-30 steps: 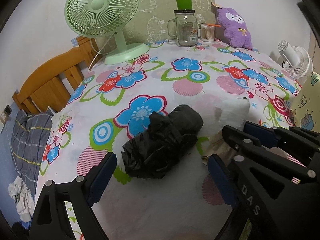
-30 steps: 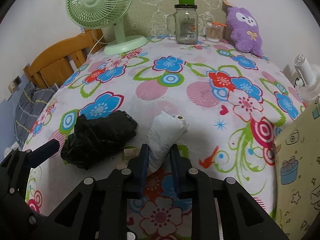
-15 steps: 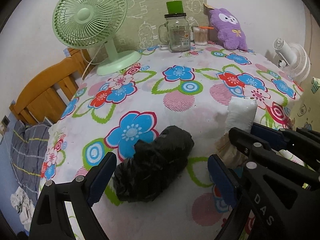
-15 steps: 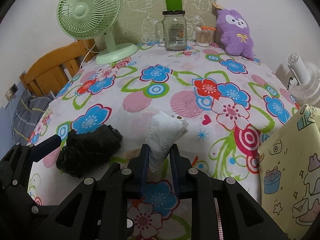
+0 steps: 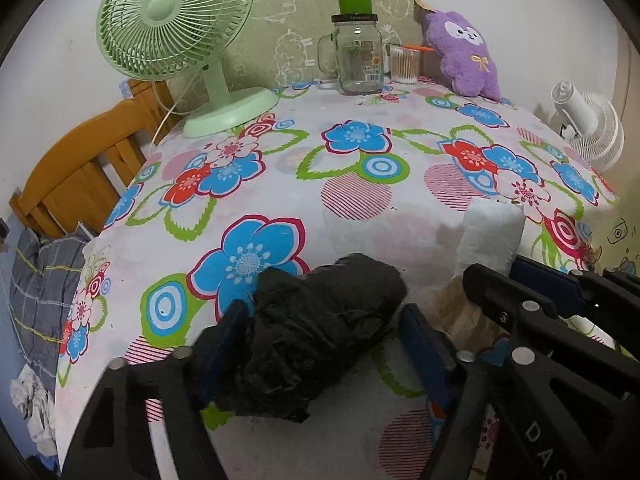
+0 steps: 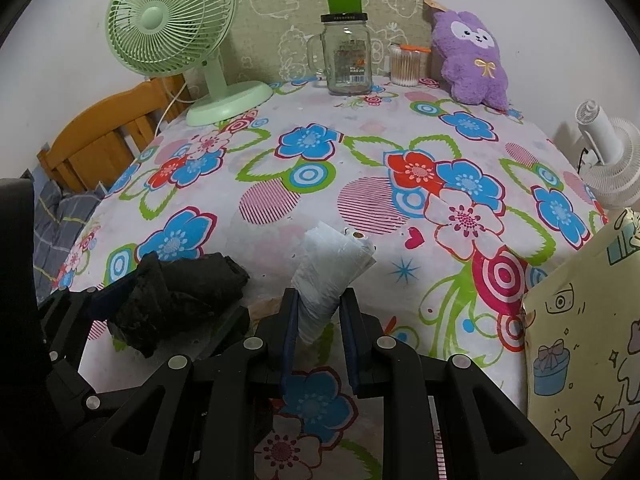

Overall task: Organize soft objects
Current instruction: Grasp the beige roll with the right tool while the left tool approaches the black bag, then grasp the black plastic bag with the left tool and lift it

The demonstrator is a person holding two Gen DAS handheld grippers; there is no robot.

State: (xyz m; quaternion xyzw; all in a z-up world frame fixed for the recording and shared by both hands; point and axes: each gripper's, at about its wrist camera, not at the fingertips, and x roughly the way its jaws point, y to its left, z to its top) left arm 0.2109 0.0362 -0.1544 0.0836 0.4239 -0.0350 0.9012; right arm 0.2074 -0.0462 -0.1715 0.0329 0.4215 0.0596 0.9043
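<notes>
A crumpled black plastic bag bundle (image 5: 320,332) lies on the flowered tablecloth (image 5: 360,216) near its front edge. My left gripper (image 5: 320,334) straddles it and its jaws are closing. The left pad touches the bundle, while a thin gap shows at the right pad. In the right wrist view the same bundle (image 6: 180,292) lies at lower left with the left gripper (image 6: 168,312) around it. My right gripper (image 6: 318,314) is shut on a rolled white plastic bag (image 6: 332,264), which sticks up and forward from the pads. That white roll (image 5: 490,236) also shows in the left wrist view.
At the back of the table stand a green fan (image 5: 180,32), a glass jar mug (image 5: 358,56), a cup of cotton swabs (image 5: 404,66) and a purple plush toy (image 5: 464,56). A white fan (image 6: 608,156) and a yellow gift bag (image 6: 580,352) are at the right. A wooden bed frame (image 5: 80,168) lies to the left.
The left gripper's jaws have narrowed from wide open to close around the black bundle. The right gripper keeps the white roll pinched as before.
</notes>
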